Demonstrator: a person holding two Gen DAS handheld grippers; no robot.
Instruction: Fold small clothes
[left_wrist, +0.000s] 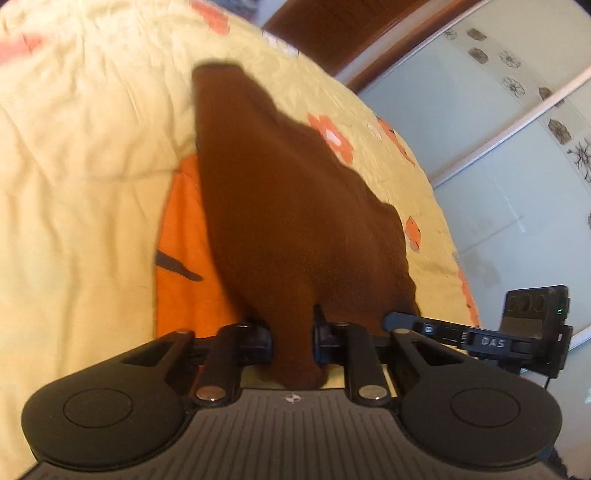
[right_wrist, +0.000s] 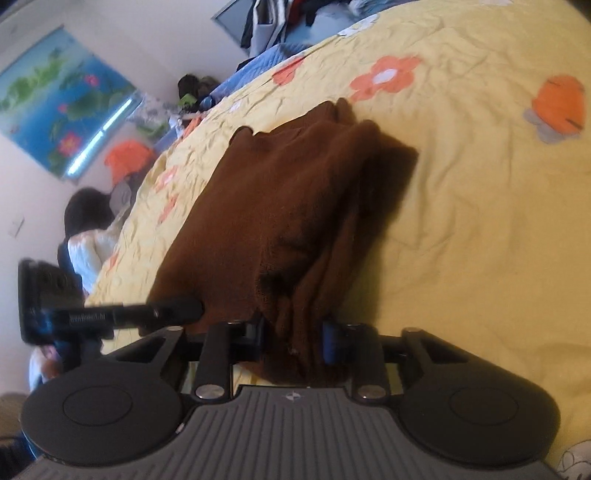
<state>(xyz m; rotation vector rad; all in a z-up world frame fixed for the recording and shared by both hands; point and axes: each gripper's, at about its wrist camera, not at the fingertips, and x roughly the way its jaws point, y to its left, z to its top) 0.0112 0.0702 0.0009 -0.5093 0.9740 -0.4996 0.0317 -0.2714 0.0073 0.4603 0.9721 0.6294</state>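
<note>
A small brown knit garment hangs stretched over a yellow floral bedspread. My left gripper is shut on one edge of it, with cloth bunched between the fingers. In the right wrist view the same brown garment lies partly folded in pleats on the bedspread. My right gripper is shut on its near edge. The other gripper's camera mount shows at the right of the left wrist view, and at the left of the right wrist view.
A large orange print lies on the bedspread under the garment. A sliding wardrobe door stands beyond the bed's edge. A seated person, clutter and a lotus poster are past the bed's far side.
</note>
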